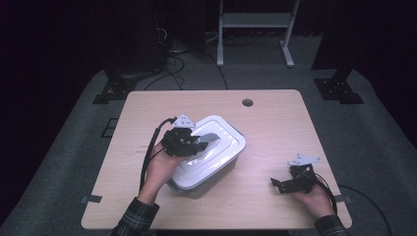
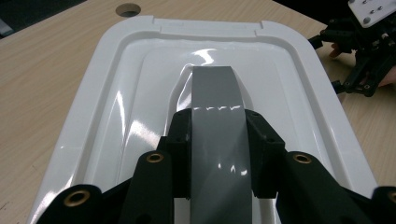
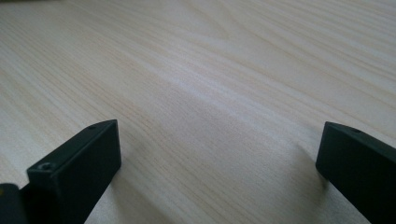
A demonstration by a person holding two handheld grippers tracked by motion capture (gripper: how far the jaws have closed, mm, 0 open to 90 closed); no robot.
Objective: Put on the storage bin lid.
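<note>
Item: white lidded storage bin (image 1: 209, 157), centre of frame, long axis running lower left to upper right on surface (image 1: 275, 113).
Grey lid handle (image 2: 215, 135): clamped between jaws of left tool (image 1: 199, 141), directly over lid.
Right tool (image 1: 281, 184): lower right, jaws wide apart, holding nothing, well apart from bin.
Nearer hand: left.

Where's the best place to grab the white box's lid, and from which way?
Probably the grey handle on the middle of the white lid, from above: it stands up off the lid, and the left tool closes on its two sides.
</note>
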